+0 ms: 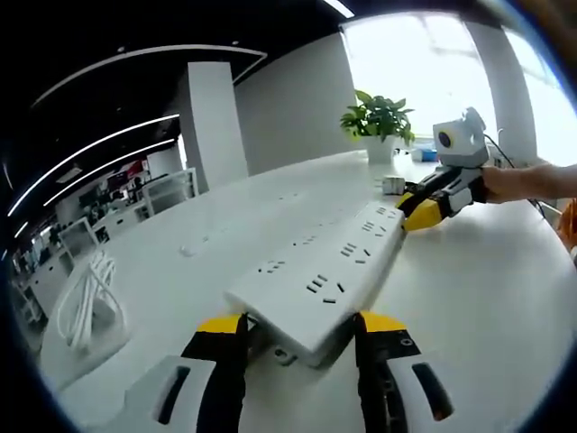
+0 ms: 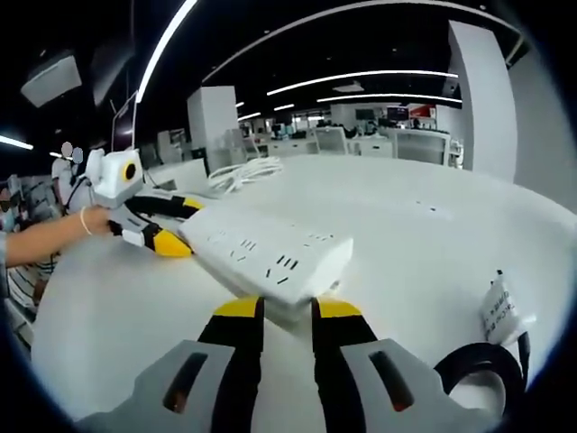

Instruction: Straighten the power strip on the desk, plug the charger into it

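1. In the left gripper view, the left gripper (image 1: 302,347) is seen at 6 o'clock, its yellow-tipped jaws clamped on the near end of the white power strip (image 1: 325,271).
2. The power strip is held across the white desk (image 1: 469,298) and runs from the jaws toward 1 o'clock; whether it rests on the desk or is lifted clear cannot be told.
3. At the strip's far end, the right gripper (image 1: 424,209) is seen clamped on it, with a person's hand (image 1: 527,180) behind it at 3 o'clock.
4. In the right gripper view, the right gripper (image 2: 287,320) is seen at 6 o'clock, its jaws closed on the strip's end (image 2: 270,257); the clamped edge is hidden by the jaw tips.
5. The left gripper (image 2: 171,236) is seen at 9 o'clock on the opposite end, held by a hand (image 2: 90,221).
6. A white charger (image 2: 503,311) with a coiled black cable (image 2: 478,370) lies on the desk at 4 o'clock, partly cut off by the view's edge.
7. A coil of white cable (image 1: 90,298) lies at 9 o'clock in the left gripper view.
8. A white pot holding a green plant (image 1: 379,122) stands at the desk's far edge, at 1 o'clock.
9. A small object (image 1: 391,185) just before the pot is too small to be identified.
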`<state>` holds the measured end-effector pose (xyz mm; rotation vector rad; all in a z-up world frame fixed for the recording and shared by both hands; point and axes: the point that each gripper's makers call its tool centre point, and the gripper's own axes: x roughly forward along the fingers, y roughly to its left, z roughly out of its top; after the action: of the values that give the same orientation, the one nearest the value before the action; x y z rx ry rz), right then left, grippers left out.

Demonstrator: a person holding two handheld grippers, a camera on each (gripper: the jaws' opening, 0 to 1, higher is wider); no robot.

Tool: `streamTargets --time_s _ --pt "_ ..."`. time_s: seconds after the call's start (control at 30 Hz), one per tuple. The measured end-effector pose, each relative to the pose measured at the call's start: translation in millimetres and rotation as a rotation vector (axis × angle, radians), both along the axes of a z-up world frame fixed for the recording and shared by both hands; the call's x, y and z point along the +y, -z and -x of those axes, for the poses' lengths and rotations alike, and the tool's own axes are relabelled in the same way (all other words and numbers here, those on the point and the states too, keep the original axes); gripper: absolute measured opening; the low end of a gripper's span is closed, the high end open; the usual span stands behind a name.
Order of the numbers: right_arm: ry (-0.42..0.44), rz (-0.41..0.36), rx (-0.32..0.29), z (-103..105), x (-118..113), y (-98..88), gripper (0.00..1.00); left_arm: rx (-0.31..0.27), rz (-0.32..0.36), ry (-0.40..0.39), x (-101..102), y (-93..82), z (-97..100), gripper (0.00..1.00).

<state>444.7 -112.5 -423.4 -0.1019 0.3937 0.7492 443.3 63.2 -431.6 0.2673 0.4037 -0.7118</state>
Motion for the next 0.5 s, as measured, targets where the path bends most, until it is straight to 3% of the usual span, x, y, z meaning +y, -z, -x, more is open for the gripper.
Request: streamTargets --time_s 0.17,0.5 --pt "-0.005 0.021 -0.023 -0.5 1.1 -1.5 0.21 -0.004 -0.002 -0.004 0.0 -0.2 1.1 0.48" --pt "-0.008 0.059 -0.077 -0.3 4.9 -7.4 0.43 0.002 -0.004 -0.038 8.8 -2.3 2.5 0.58"
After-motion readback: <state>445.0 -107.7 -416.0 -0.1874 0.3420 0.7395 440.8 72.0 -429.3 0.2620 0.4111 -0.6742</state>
